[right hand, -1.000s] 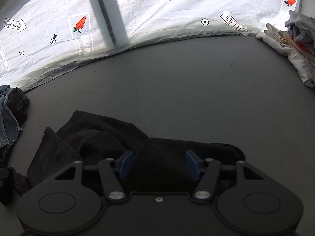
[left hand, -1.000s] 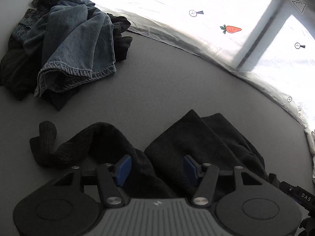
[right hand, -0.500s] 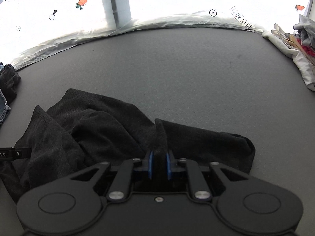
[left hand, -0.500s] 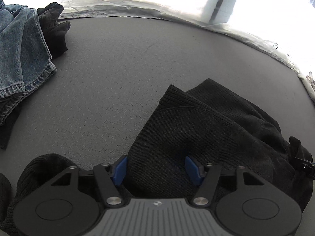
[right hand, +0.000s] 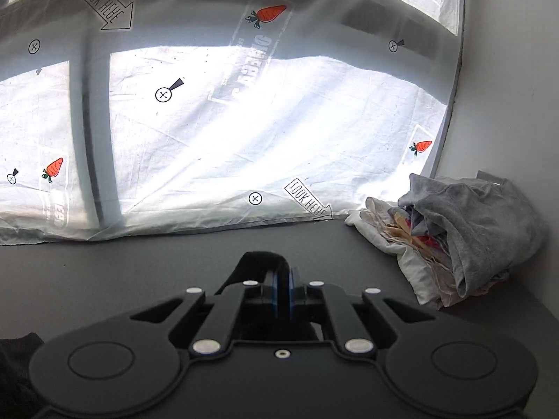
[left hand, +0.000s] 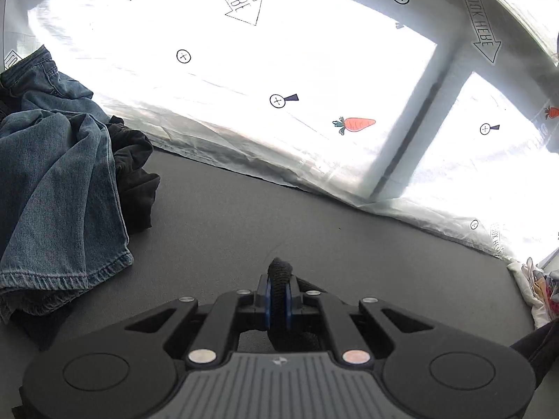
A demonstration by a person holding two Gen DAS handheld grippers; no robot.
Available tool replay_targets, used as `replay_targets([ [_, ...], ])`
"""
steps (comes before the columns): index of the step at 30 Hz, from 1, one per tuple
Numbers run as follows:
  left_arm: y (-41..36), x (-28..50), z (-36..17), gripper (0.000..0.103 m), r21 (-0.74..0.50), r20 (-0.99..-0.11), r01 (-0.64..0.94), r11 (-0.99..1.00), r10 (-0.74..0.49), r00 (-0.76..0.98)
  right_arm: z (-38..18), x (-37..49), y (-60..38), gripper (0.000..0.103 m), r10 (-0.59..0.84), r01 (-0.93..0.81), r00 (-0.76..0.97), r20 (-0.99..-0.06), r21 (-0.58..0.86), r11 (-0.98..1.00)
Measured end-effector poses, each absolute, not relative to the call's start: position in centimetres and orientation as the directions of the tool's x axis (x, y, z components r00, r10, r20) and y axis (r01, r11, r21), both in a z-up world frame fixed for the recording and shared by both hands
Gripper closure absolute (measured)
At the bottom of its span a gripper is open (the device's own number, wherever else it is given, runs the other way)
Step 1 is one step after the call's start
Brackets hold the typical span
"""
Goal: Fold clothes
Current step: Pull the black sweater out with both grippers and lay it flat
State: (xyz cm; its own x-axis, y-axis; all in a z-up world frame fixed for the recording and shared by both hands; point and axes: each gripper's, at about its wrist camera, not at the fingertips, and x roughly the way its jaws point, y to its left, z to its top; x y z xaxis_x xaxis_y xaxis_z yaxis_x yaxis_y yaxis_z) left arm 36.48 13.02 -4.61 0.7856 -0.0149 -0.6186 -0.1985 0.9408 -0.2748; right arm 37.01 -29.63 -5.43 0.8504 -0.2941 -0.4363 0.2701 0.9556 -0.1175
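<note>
Grey table (left hand: 314,216), two clothes heaps – jeans pile (left hand: 59,181), pale pile (right hand: 464,241). Left gripper (left hand: 278,288) and right gripper (right hand: 282,288) each pinch the black knit garment (left hand: 279,272), mostly hidden.

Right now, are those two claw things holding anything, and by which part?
Yes. Both are shut on the black knit garment: the left gripper pinches a bunched fold, the right gripper another. Which part of the garment cannot be told.
</note>
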Motion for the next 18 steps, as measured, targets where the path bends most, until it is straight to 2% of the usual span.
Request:
replay_targets([
  [3, 14.5, 35.4, -1.9, 0.095, -0.303, -0.557, -0.227, 0.925, 0.022, 0.83, -1.8, 37.0, -31.6, 0.097, -0.341, 0.321, 0.884, -0.321, -0.114, 0.94],
  [6, 15.5, 33.4, -1.1, 0.095, -0.328, -0.536, -0.243, 0.913, 0.032, 0.844, -0.4, 36.9, -32.4, 0.095, -0.355, 0.328, 0.895, -0.27, -0.14, 0.934],
  [8, 15.8, 32.4, -1.7, 0.094, -0.318, -0.555, -0.258, 0.912, 0.042, 0.831, -1.3, 37.8, -32.5, 0.089, -0.349, 0.311, 0.88, -0.321, -0.166, 0.936],
  [9, 15.9, 32.1, -2.4, 0.094, -0.298, -0.579, -0.271, 0.915, 0.052, 0.814, -2.5, 38.5, -32.2, 0.076, -0.353, 0.299, 0.854, -0.381, -0.196, 0.934],
  [11, 16.4, 31.4, -5.3, 0.092, -0.272, -0.666, -0.327, 0.905, 0.068, 0.743, -5.1, 39.2, -31.6, 0.064, -0.362, 0.275, 0.797, -0.483, -0.243, 0.93],
  [15, 17.9, 28.4, -9.7, 0.088, -0.236, -0.76, -0.428, 0.873, 0.108, 0.641, -10.2, 36.4, -29.6, 0.059, -0.275, 0.234, 0.739, -0.615, -0.148, 0.961],
  [18, 18.9, 25.8, -11.8, 0.077, -0.177, -0.789, -0.462, 0.869, 0.155, 0.594, -13.4, 34.0, -27.6, 0.058, -0.203, 0.207, 0.69, -0.695, -0.079, 0.975],
])
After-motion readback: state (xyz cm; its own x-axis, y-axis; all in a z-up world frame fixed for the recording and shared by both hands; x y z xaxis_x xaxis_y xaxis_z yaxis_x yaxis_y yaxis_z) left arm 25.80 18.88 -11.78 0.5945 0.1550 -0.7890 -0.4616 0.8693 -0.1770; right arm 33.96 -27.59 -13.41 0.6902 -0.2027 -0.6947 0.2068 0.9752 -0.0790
